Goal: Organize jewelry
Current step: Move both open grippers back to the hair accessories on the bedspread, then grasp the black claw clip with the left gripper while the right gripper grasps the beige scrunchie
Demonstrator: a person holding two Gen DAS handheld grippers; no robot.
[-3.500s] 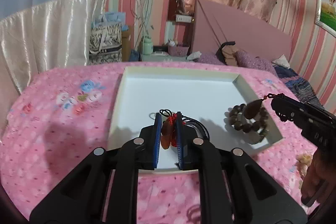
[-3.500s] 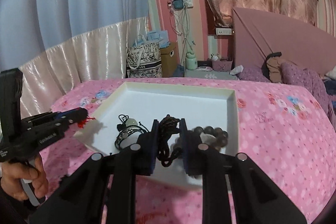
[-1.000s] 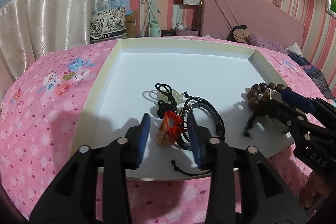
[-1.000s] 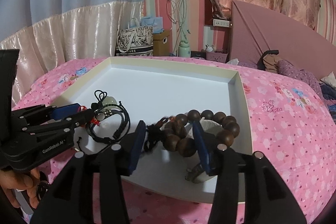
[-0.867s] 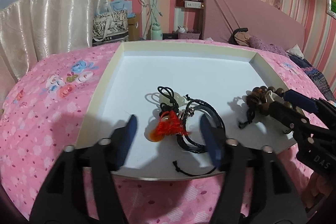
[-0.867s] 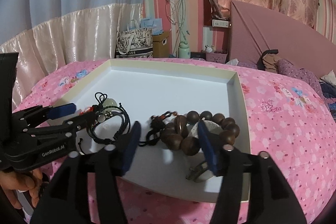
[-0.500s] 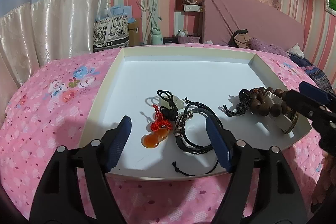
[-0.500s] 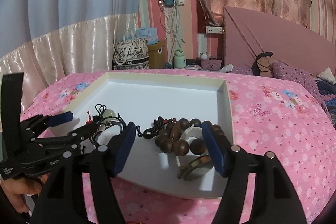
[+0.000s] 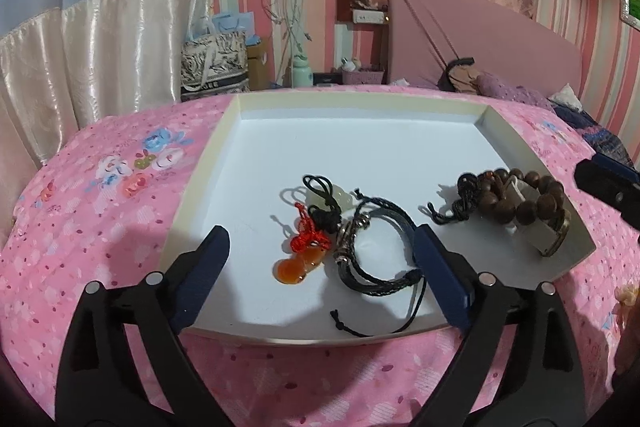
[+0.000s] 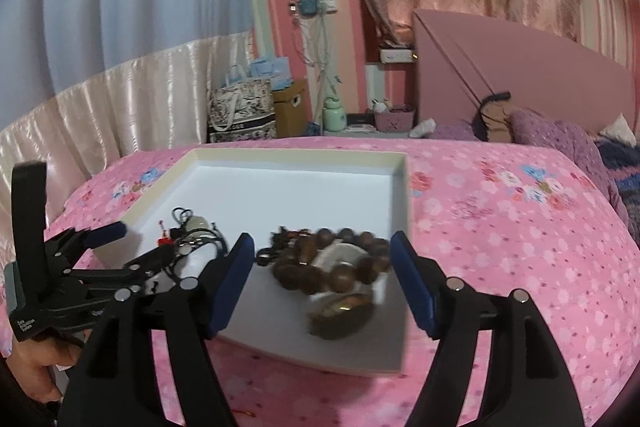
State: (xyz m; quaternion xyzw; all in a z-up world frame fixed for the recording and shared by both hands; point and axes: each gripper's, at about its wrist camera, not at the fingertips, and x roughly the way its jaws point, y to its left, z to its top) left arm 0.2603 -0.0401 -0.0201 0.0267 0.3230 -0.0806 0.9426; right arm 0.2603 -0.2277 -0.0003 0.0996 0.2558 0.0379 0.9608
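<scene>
A white tray [image 9: 200,163] with a cream rim lies on the pink bedspread. On its floor are an orange pendant with a red knot [image 9: 292,269], a pale jade pendant on black cord [image 9: 340,195], a black braided bracelet [image 9: 376,279] and a brown wooden bead bracelet [image 9: 520,205]. My left gripper [image 9: 319,241] hovers over the tray's near edge, jaws opening, its pads clear of the orange pendant. My right gripper [image 10: 322,242] is opening too, its pads clear of the bead bracelet [image 10: 340,267] lying blurred between them. The left gripper [image 10: 138,241] also shows at the tray's left.
The pink floral bedspread [image 9: 100,187] surrounds the tray. Behind the bed stand a patterned tote bag [image 9: 212,67], a cardboard box [image 10: 290,107] and a green bottle [image 9: 302,75]. A pink headboard [image 9: 480,39] rises at the right. A hand [image 10: 40,367] holds the left gripper.
Both grippers' jaws have spread wide. The left one let go of the orange pendant, the right one let go of the bead bracelet; both pieces now lie on the tray. The right gripper drew back.
</scene>
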